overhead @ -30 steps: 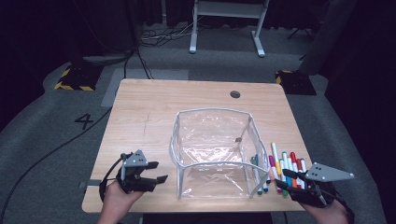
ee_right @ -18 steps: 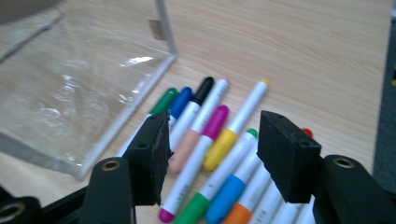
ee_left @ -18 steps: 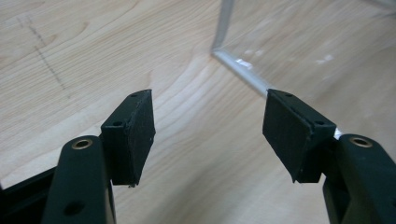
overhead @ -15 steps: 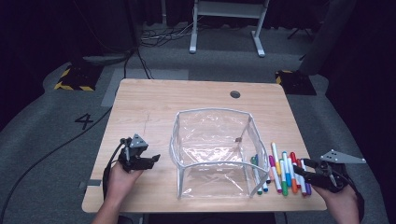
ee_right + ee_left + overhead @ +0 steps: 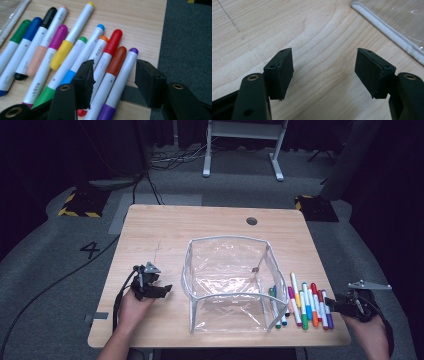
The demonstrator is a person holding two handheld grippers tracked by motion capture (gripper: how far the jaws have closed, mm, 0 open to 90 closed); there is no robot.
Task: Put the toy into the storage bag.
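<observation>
Two grippers are held low at the near edge of the wooden table [image 5: 165,227]. The left gripper [image 5: 159,290] is seen just left of the clear plastic pouch [image 5: 225,285], which stands open at mid-table; its fingers [image 5: 283,71] are parted over bare wood, nothing is between them, and they have just been opening. A white-edged corner of the pouch is noted at the upper right of the left gripper view. The right gripper [image 5: 113,82] is positioned at the near right corner, over a row of coloured marker pens [image 5: 305,302] lying side by side just right of the pouch. Its fingers have just been closing, yet are released; the purple-capped marker [image 5: 121,80] lies below the gap, ungripped.
</observation>
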